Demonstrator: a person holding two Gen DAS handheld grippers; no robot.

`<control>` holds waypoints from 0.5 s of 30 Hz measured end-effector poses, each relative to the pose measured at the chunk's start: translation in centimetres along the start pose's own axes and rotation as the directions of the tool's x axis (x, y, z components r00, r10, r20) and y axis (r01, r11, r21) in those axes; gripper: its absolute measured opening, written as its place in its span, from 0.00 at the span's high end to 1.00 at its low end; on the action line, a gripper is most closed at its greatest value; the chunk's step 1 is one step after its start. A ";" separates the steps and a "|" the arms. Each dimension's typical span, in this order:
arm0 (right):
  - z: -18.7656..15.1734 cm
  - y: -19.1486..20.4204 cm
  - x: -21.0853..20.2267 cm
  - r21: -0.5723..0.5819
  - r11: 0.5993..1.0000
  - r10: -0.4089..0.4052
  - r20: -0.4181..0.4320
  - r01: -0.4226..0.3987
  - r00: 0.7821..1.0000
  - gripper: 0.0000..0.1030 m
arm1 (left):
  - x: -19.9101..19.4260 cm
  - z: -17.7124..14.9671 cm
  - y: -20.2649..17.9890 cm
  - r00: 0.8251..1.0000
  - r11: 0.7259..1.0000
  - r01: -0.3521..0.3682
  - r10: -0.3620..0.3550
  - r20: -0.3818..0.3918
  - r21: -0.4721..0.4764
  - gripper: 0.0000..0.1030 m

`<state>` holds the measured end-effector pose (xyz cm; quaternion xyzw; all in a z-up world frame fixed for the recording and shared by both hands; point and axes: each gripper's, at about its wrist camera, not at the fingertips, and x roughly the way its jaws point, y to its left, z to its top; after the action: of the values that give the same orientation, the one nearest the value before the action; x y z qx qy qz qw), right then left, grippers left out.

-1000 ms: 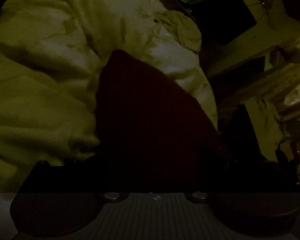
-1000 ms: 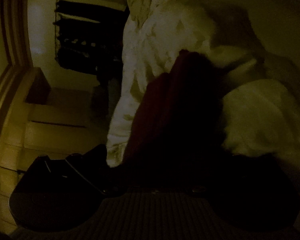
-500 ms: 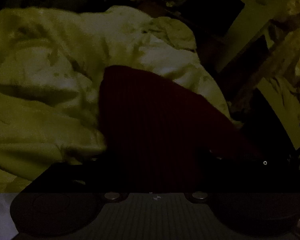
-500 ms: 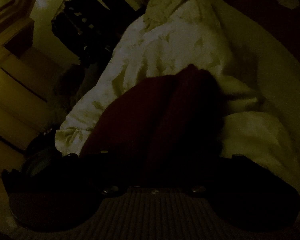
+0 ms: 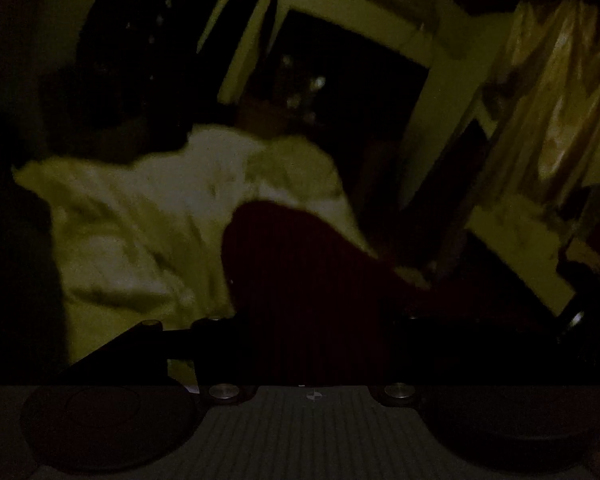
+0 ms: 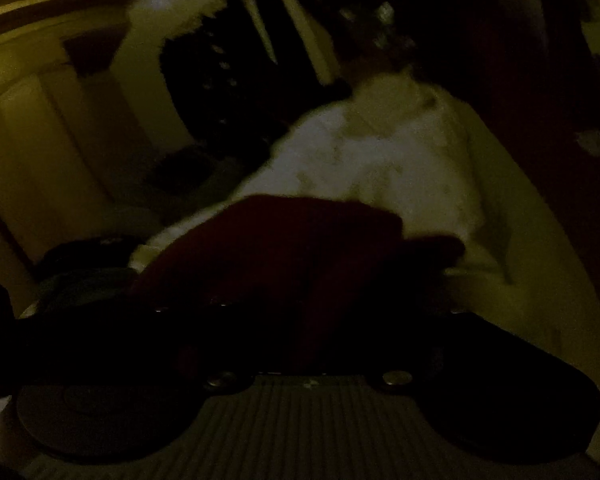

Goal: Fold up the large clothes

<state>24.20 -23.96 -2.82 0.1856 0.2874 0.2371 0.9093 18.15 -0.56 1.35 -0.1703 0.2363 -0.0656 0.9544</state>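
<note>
Dark red garment (image 5: 300, 280), pale rumpled bedding (image 5: 148, 216)

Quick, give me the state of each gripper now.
Left gripper: red cloth runs between its fingers; too dark to tell the grip.
Right gripper: closing, red cloth between its fingers.

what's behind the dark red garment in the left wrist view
Behind the dark red garment lies pale, rumpled bedding, and beyond it dim room shapes. Whatever the garment itself covers is hidden.
</note>
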 end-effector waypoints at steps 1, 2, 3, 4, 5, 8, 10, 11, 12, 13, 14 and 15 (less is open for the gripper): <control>0.2 1.3 -1.1 -0.031 0.999 0.018 0.029 -0.017 0.999 0.60 | -1.3 0.6 0.0 1.000 1.000 0.005 -0.005 0.025 0.000 0.00; 0.5 2.7 -2.0 -0.069 0.997 0.038 0.055 -0.034 0.998 0.61 | -2.8 1.2 0.0 0.999 1.000 0.005 -0.005 0.053 0.005 0.00; 0.8 4.4 -2.7 -0.120 0.991 0.065 0.073 -0.056 0.995 0.61 | -4.1 1.7 -0.1 0.997 1.000 -0.002 0.001 0.082 0.010 0.00; 1.1 5.8 -3.2 -0.153 0.986 0.085 0.086 -0.071 0.993 0.61 | -5.5 2.2 0.1 0.993 1.000 -0.014 0.012 0.116 0.013 0.00; 1.3 7.2 -3.5 -0.182 0.979 0.106 0.096 -0.088 0.990 0.61 | -7.1 2.7 0.3 0.987 0.999 -0.034 0.031 0.156 0.014 0.00; 1.8 11.7 -3.7 -0.257 0.958 0.168 0.134 -0.129 0.977 0.62 | -11.7 4.4 1.7 0.957 0.993 -0.114 0.104 0.272 0.019 0.00; 2.0 15.5 -3.7 -0.331 0.927 0.237 0.158 -0.175 0.958 0.62 | -14.9 5.3 3.3 0.924 0.985 -0.173 0.162 0.345 0.001 0.00; 2.1 17.3 -3.7 -0.370 0.908 0.277 0.172 -0.199 0.945 0.62 | -16.7 5.6 4.3 0.902 0.976 -0.218 0.206 0.380 -0.012 0.00; 2.0 19.5 -3.5 -0.420 0.879 0.324 0.176 -0.227 0.930 0.62 | -18.0 5.6 5.1 0.882 0.965 -0.261 0.250 0.399 -0.027 0.00; 2.0 21.3 -3.0 -0.455 0.853 0.368 0.172 -0.257 0.914 0.62 | -19.2 5.4 5.9 0.859 0.949 -0.311 0.302 0.414 -0.047 0.00; 1.8 22.8 -2.2 -0.472 0.830 0.412 0.159 -0.297 0.897 0.62 | -20.2 5.0 6.8 0.833 0.931 -0.359 0.349 0.429 -0.061 0.00; 1.5 24.0 -1.4 -0.483 0.809 0.448 0.139 -0.334 0.883 0.62 | -20.9 4.3 7.8 0.807 0.912 -0.405 0.393 0.440 -0.073 0.00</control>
<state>16.32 -5.36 10.32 0.0559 0.0655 0.4547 0.8864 2.11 12.29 11.10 -0.1158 0.0414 0.1741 0.9770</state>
